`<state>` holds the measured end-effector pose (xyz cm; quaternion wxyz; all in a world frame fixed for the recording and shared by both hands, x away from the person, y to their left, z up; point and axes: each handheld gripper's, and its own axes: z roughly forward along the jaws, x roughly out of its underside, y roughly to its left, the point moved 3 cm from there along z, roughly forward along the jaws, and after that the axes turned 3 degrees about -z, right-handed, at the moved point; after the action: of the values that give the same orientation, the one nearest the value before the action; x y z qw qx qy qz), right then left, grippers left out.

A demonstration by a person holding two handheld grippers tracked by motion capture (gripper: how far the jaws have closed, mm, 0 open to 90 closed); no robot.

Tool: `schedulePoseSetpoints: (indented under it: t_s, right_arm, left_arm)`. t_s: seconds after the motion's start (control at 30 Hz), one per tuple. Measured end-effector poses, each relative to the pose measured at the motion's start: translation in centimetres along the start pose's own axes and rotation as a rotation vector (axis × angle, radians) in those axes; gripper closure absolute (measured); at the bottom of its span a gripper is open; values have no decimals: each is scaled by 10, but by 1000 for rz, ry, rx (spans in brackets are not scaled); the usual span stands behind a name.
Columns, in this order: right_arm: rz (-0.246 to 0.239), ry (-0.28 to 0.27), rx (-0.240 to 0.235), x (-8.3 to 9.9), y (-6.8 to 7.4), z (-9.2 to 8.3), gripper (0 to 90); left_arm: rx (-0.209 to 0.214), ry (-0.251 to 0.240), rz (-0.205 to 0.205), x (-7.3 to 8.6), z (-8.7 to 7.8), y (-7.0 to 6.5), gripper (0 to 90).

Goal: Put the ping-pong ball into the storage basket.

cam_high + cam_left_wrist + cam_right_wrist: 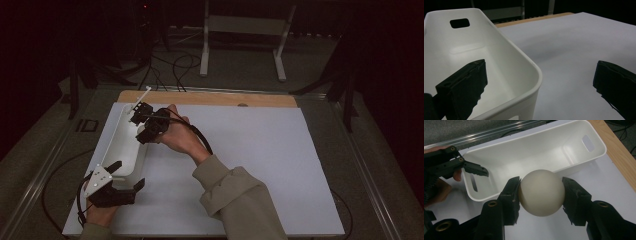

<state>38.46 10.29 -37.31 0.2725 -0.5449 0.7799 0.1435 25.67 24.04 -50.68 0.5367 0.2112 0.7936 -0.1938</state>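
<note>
A white sheet (260, 165) covers the table in a dark room with floor cables (172, 65) behind. The right gripper (541, 192) is clamped on a cream ball (541, 195), hidden in the high view, above a white bin's (534, 150) rim. The left gripper (539, 82) gapes wide, straddling the bin's corner

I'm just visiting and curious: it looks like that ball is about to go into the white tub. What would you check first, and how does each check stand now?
1. Ball held firmly between the right tool's jaws: ok.
2. White tub has room inside: ok.
3. Left tool open, one jaw inside the tub, one outside its wall: ok.
4. Tub actually steadied by it: not ok, jaws not closed.
5. Ball above the tub's opening: cannot tell.
6. Table beside the tub free of clutter: ok.
</note>
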Motion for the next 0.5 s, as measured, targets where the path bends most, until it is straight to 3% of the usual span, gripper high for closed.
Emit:
schedulePoseSetpoints:
  t_s: [0.5]
  right_arm:
    - [9, -19, -5, -4, 5, 10, 501]
  left_arm:
    - [3, -1, -2, 0, 0, 0, 0]
